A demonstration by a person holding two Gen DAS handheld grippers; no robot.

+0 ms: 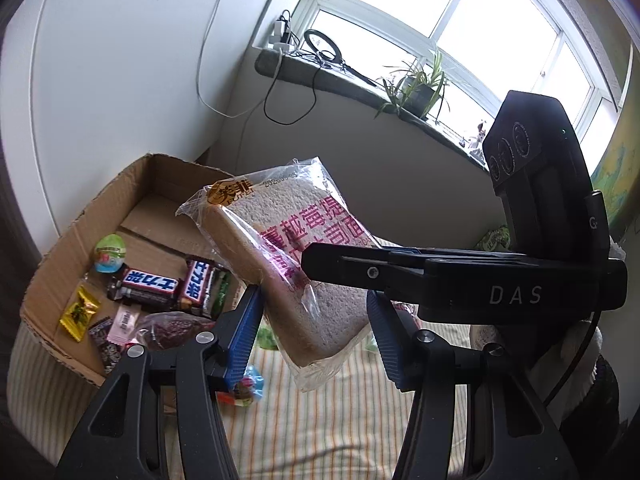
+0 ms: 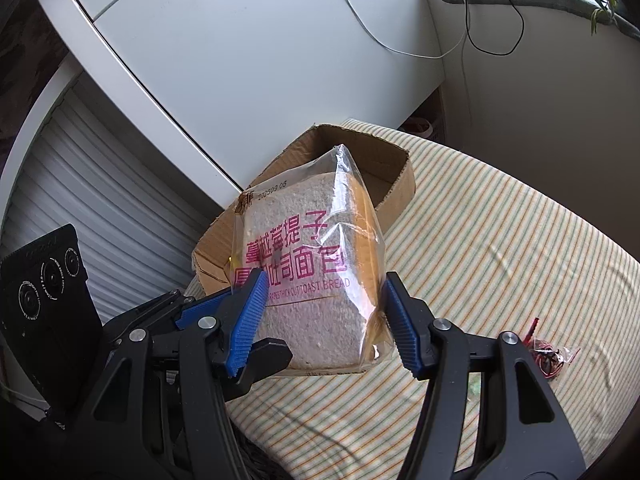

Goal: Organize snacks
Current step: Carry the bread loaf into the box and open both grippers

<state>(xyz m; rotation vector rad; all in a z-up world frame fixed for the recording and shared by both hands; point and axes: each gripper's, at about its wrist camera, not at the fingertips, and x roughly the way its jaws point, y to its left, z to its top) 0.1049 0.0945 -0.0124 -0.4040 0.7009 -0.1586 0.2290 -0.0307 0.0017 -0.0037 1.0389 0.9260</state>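
My left fingers [image 1: 314, 300] stand on either side of the lower corner of the bagged toast bread [image 1: 280, 220]. The left blue pad rests against the crust side and the right one sits just beside the plastic. From this angle I cannot tell whether that is a firm pinch. My right fingers [image 2: 325, 278] are closed in on the same bag, one ribbed pad pressed to each side of the slice. In the right wrist view the pink lettering faces the camera. The bread hangs tilted in the air above the striped cloth [image 1: 320, 420], touching nothing but the fingers. In the left wrist view my right tool reaches in from the right, and its tips cross the printed face of the bag.

A small blue wrapper [image 1: 252, 388] lies on the cloth just under my left pad. A clear packet with red bits [image 2: 548, 356] lies off to the right, well apart from the bread.

Behind the bread stands the open cardboard box [image 1: 120, 184]. In it are two chocolate bars [image 1: 150, 286] side by side, a yellow sweet [image 1: 79, 312], a green and blue egg-shaped capsule [image 1: 109, 253] and a dark red packet [image 1: 172, 326].

Farther back a potted plant [image 1: 420, 88] sits on the windowsill
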